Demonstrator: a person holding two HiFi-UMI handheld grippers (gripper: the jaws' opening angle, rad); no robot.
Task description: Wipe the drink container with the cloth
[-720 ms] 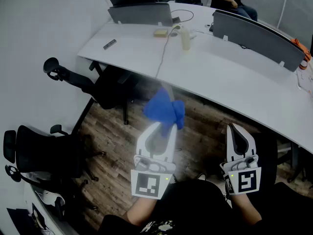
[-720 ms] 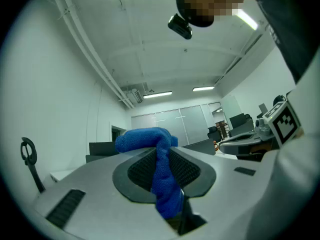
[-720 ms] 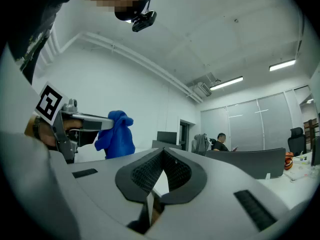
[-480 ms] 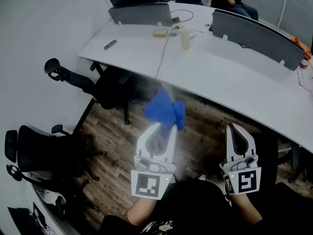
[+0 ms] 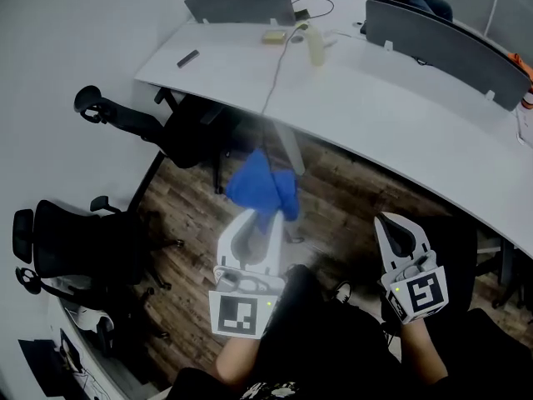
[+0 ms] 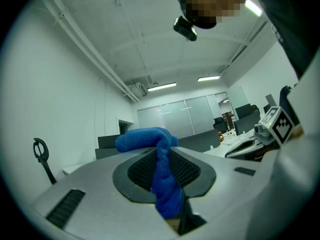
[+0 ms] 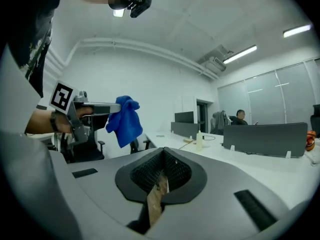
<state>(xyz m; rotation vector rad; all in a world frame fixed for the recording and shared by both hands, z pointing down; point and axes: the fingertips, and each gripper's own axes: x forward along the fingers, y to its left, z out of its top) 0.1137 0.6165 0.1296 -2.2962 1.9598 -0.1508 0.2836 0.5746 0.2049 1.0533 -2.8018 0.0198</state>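
White curved worktop [image 5: 391,115] in upper frame holds drink container [image 5: 316,50], well apart from grippers. Left gripper [image 5: 260,217] level at lower centre, jaws clamped on blue cloth [image 5: 260,186]. Right gripper [image 5: 388,226] at lower right, jaws closed, empty.

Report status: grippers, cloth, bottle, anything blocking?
Left gripper shut on blue fabric cloth. Right gripper shut, empty. Pale plastic drink bottle upright on white desk, untouched. Black office chair parked at desk edge.

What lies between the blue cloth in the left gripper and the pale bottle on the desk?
Head view: past the cloth, wood floor, then white desk crossed by a thin cable, up to the bottle.
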